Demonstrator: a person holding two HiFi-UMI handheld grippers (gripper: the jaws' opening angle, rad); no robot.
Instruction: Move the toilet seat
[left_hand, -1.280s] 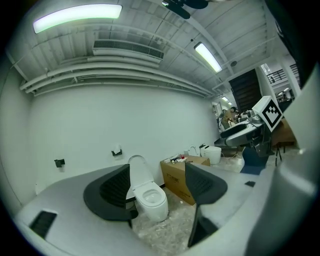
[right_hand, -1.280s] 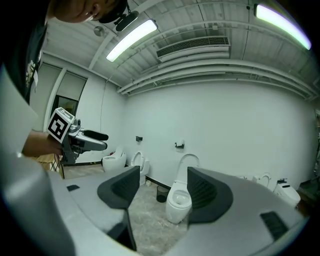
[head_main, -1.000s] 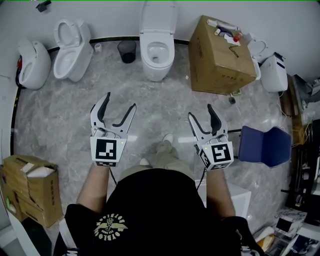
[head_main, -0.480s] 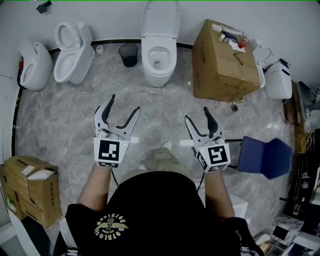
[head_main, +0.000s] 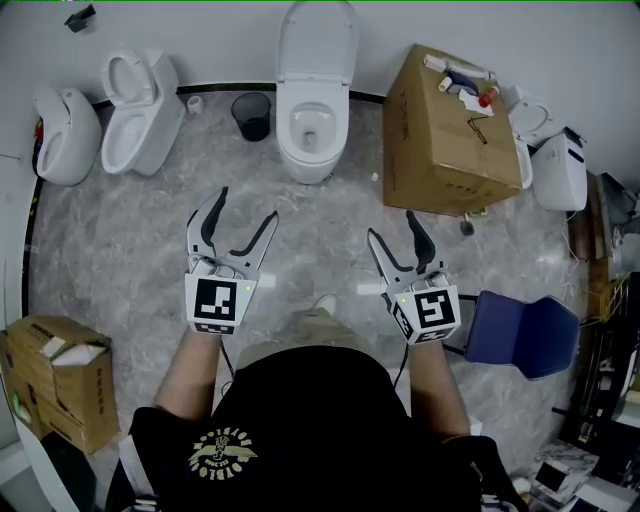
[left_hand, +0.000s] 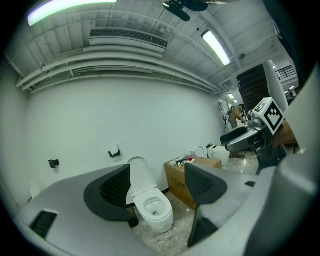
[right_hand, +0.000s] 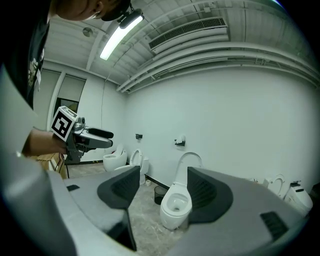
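Your left hand-held gripper (head_main: 247, 206) and right hand-held gripper (head_main: 392, 226) are spread, empty, well apart from the white oval toilet seat (head_main: 317, 42) (raised upright against the wall, above the white ceramic bowl (head_main: 312, 135)). A loose pinch could let it slam down.

A large cardboard box (head_main: 450, 140) stands by the wall with small bottles (head_main: 458, 74) lying on top. A black bin (head_main: 251, 115) sits on the grey marble floor (head_main: 110, 240). A blue chair (head_main: 522, 335) stands at the right and an open carton (head_main: 60, 375) at the lower left.
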